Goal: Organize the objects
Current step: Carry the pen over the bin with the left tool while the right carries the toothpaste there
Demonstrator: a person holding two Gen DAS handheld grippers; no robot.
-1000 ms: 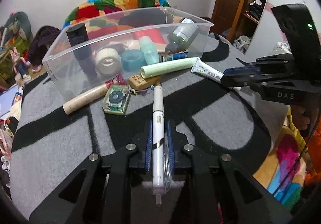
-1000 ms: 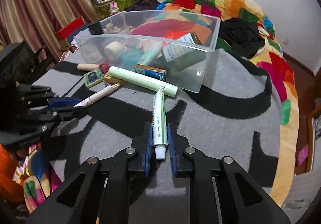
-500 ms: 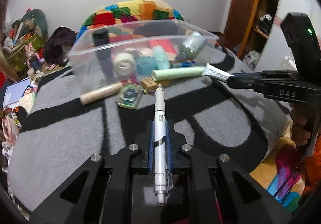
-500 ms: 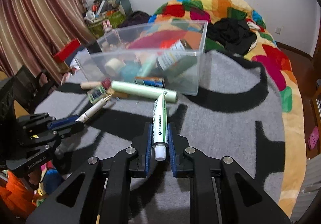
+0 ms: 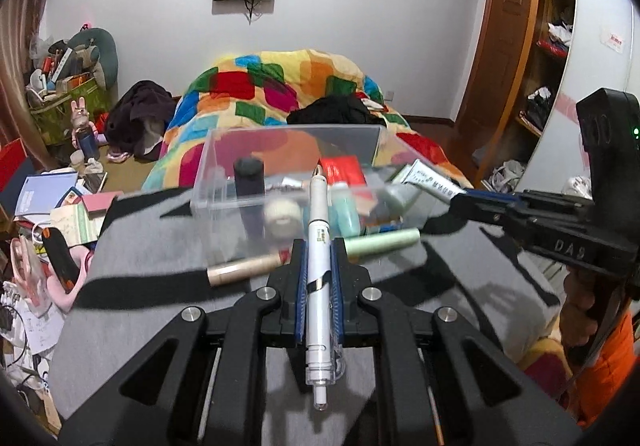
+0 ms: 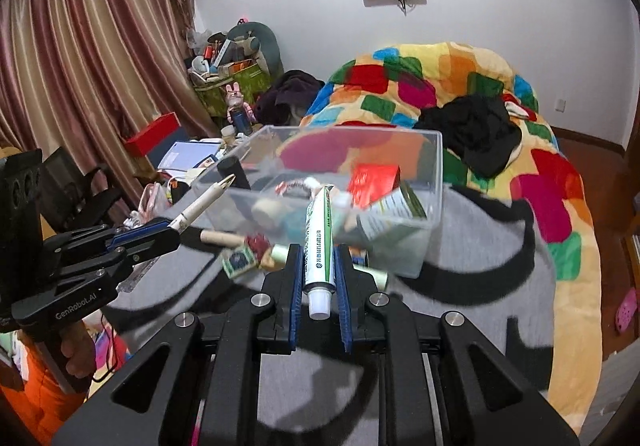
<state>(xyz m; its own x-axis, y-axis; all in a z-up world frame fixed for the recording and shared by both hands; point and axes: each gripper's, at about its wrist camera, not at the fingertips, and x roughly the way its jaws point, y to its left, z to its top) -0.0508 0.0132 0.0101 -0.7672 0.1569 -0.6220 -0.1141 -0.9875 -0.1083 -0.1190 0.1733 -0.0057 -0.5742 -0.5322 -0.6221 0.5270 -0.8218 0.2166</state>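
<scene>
White plastic sits between our blue pads: the left claw (image 5: 318, 280) is clamped on a white pen (image 5: 318, 246), which runs along the claw's own line, its tip pointing to 12 o'clock over the clear plastic bin (image 5: 224, 182) and its back end sticking out toward us at 6 o'clock. The right claw (image 6: 319, 278) is closed on a white-and-green tube (image 6: 318, 234), gripped just above its white cap (image 6: 319, 301); the cap faces us and the flat crimped end points to 12 o'clock toward the bin (image 6: 434, 182).

In the left wrist view we see the right claw (image 5: 460, 200) at 3 o'clock, with the tube (image 5: 430, 180) projecting from it toward the bin's right end. In the right wrist view the left claw (image 6: 168, 232) comes in at 9 o'clock, the pen (image 6: 204, 202) slanting up toward the bin's left end. Both held things are off the grey-and-black blanket (image 5: 140, 258), which covers the bed.

The bin stands on the blanket ahead of both claws, holding a black cylinder (image 5: 248, 176), a red packet (image 5: 344, 172), a roll of tape (image 5: 282, 216) and a teal bottle (image 5: 347, 216). Just in front of the bin, on the blanket, lie a beige tube (image 5: 240, 268) at 10 o'clock from the left claw and a pale green tube (image 5: 384, 240) at 2 o'clock. A small green box (image 6: 239, 261) lies at 10 o'clock from the right claw.
</scene>
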